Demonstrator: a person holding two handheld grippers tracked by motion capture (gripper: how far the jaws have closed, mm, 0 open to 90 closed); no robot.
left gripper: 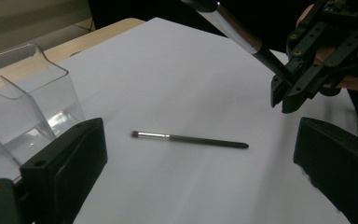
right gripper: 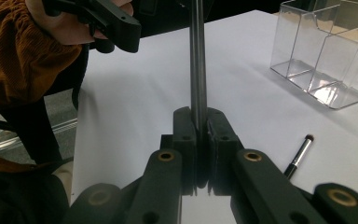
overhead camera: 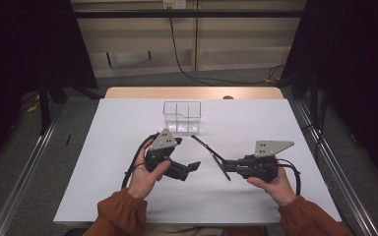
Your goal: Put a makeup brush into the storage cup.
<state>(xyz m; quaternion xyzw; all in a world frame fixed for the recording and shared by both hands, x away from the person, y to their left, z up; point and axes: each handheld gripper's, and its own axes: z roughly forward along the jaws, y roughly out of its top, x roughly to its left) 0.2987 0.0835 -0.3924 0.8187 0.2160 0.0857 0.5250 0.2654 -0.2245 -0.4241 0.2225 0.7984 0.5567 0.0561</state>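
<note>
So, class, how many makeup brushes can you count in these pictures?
2. One slim black makeup brush lies on the white table; another dark-handled brush is clamped in the right gripper. None seems hidden.

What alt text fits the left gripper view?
A small makeup brush lies flat on the white table between the open left gripper jaws. Upper right, the right gripper clamps a second brush; a clear organizer stands at left.
</note>
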